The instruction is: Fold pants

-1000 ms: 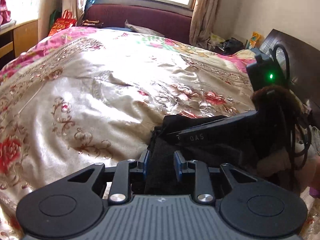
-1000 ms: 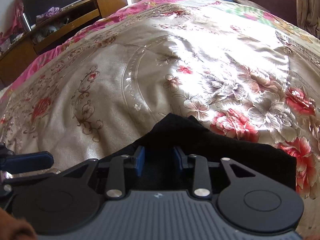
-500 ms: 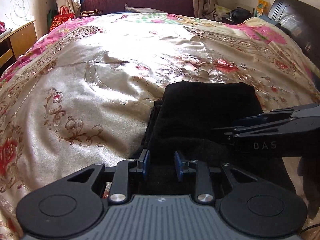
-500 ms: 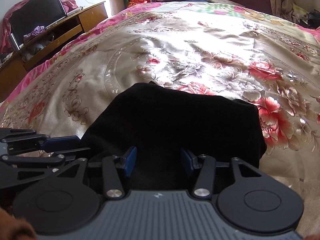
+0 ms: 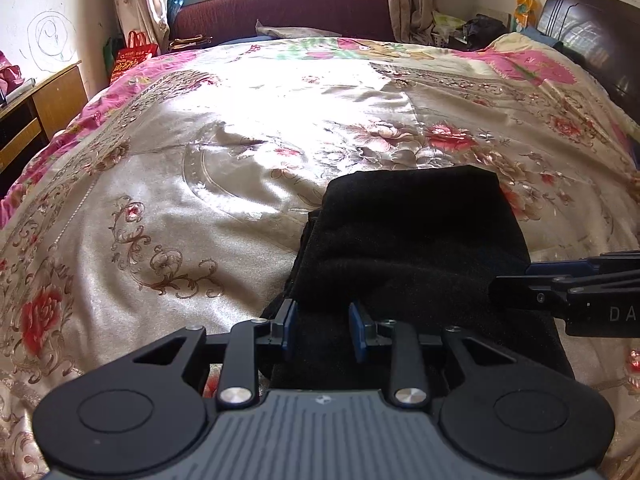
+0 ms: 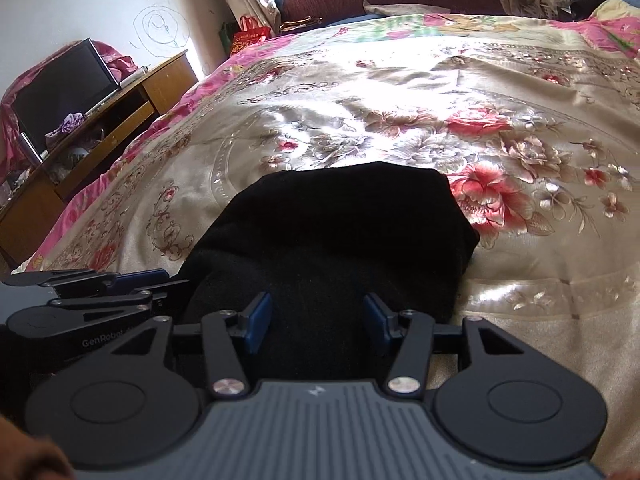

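Now the black pants (image 5: 416, 236) lie as a compact folded bundle on the near part of the floral bedspread (image 5: 224, 184), toward its right side in the left wrist view. A second ago the dark cloth was bunched up close to both cameras, with the right tool lifted across the left one's view; since then both views have drawn back and the whole folded shape has come into sight, its far edge straight and flat on the bed. We judge that the last fold has been laid down and that the task is close to done, with perhaps only a release and some smoothing left.

Our left gripper (image 5: 323, 330) has its blue pads parted, with pants fabric running between them; they stand about as far apart as a second ago, and we cannot tell whether they pinch the cloth or merely straddle it. Our right gripper (image 6: 316, 318) has opened wider over the last second and now sits released, its pads set clear on either side of the near end of the bundle.

Both tool bodies hide the near edge of the pants, so we cannot see how the layers stack there. The fabric is so dark that creases and seams hardly show.
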Demonstrator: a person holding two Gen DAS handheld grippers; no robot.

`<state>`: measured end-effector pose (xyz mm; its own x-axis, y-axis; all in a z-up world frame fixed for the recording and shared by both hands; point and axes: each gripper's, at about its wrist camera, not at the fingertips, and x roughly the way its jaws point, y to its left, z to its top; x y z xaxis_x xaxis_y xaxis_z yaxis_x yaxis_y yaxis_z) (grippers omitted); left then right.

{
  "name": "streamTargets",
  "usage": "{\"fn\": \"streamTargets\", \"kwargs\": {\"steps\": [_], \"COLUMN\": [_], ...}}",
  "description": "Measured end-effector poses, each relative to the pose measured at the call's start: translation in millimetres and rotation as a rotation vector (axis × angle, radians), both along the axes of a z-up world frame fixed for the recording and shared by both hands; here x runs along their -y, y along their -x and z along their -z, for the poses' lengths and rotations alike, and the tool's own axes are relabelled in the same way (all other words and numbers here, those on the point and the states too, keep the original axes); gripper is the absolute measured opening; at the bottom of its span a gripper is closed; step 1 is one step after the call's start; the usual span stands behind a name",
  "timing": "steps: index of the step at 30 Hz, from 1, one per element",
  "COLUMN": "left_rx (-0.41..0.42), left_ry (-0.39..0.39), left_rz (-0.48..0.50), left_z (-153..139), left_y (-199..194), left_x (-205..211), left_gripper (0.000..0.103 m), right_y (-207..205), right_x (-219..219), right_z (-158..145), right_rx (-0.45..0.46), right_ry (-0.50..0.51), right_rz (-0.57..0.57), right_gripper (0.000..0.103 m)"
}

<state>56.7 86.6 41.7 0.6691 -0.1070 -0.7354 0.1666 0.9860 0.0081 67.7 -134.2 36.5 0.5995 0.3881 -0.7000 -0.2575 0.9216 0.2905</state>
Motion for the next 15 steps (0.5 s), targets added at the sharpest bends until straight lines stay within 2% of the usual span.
{"fn": "streamTargets", "kwargs": {"steps": [3, 6, 15], "left_rx": [0.016, 0.036, 0.077], "left_ry": [-0.009, -0.020, -0.048], "left_rz": [0.005, 0.009, -0.016], "left_z": [-4, -8, -11], "left_y": [9, 17, 36], "left_x": [5, 10, 23], "left_gripper": [0.048, 0.054, 0.071], "right_y": [11, 23, 47], "right_x": [3, 0, 4], "right_z": [1, -1, -3], "right_rx": [-0.005, 0.009, 0.023], "right_ry": [-0.014, -0.001, -0.026], "right_rz": [0.009, -0.001, 0.013], "right_gripper": [0.053, 0.060, 0.060]}}
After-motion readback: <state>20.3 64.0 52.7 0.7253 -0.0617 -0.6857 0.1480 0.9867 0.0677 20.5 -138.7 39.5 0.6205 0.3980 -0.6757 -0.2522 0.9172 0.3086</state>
